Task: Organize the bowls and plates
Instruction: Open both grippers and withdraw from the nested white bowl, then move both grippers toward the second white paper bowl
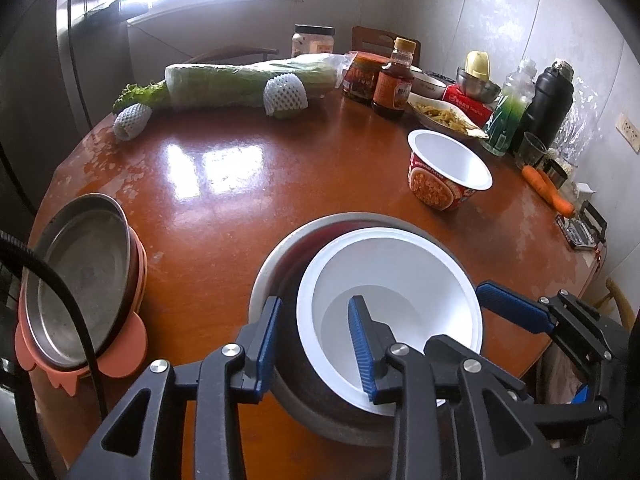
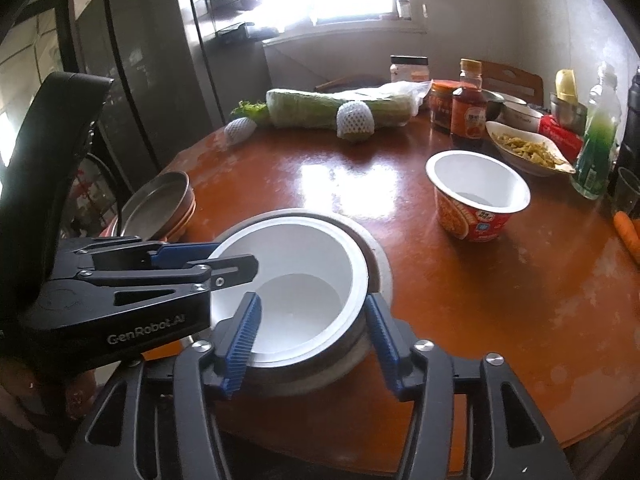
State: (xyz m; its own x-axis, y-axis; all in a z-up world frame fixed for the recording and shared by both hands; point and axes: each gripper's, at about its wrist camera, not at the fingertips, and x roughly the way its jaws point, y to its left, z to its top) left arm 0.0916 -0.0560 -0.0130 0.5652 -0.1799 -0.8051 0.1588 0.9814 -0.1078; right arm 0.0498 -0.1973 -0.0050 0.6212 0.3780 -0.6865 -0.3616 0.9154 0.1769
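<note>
The white plastic bowl [image 2: 296, 292] is sitting nested in a steel bowl [image 2: 374, 256] on the glossy round tabletop [image 2: 340, 184]; it looks light, thin-walled and slick, best pinched at the rim. Both the left tool [image 1: 314, 354] and right tool [image 2: 314, 344] are straddling the rims, pads slack, gripping nothing, window glare washing the dim kitchen.

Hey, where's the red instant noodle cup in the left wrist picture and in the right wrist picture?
Left wrist view: the red noodle cup stands right of centre, beyond the nested white bowl.
Right wrist view: red noodle cup right of centre, mid-height.
Shared landmark: the brown sauce bottle behind it.
</note>
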